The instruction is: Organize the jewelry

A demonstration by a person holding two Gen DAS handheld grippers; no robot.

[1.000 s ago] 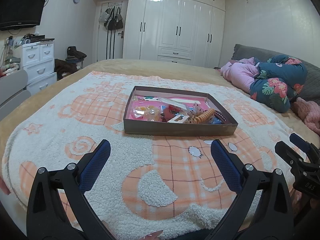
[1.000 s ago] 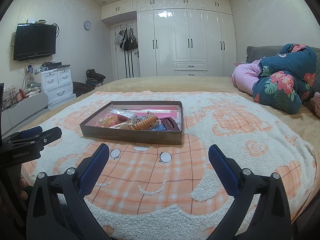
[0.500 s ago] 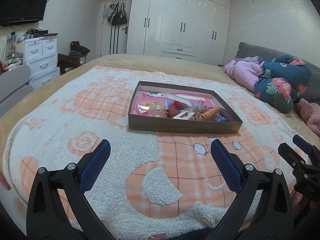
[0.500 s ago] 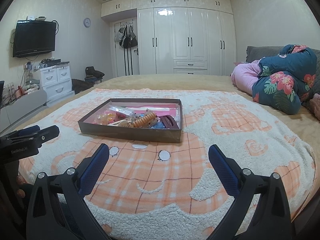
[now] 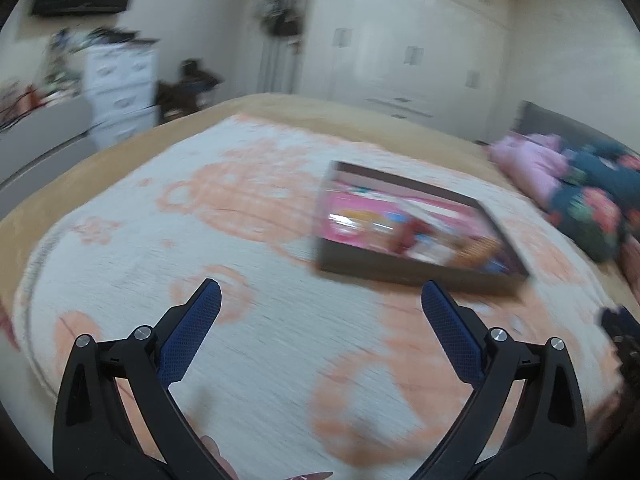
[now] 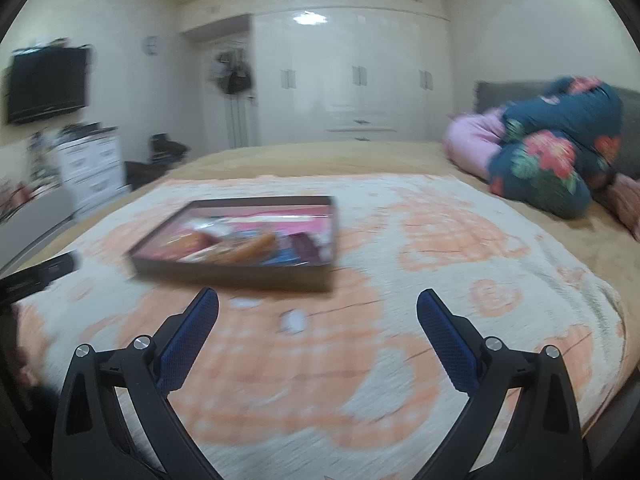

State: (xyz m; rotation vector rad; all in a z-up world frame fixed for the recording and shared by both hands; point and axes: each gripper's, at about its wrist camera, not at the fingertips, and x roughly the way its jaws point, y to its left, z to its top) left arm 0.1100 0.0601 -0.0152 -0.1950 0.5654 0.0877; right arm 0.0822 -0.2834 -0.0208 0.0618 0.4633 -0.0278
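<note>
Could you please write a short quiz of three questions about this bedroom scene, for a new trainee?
1. True or false: the left tongs are shut on a piece of jewelry.
2. Where does the brown tray rest? A) on the white drawer unit B) on the patterned blanket C) on the floor
3. Fill in: the right tongs are ____ and hold nothing.

Key: 1 false, they are open and empty. 2 B. 3 open.

Left gripper [image 5: 318,292] and right gripper [image 6: 318,300]: same build. Black plastic arms with triangular cutouts, two silver screws per arm, blue dimpled pads [image 6: 188,342] on the inner faces of the fingers.
</note>
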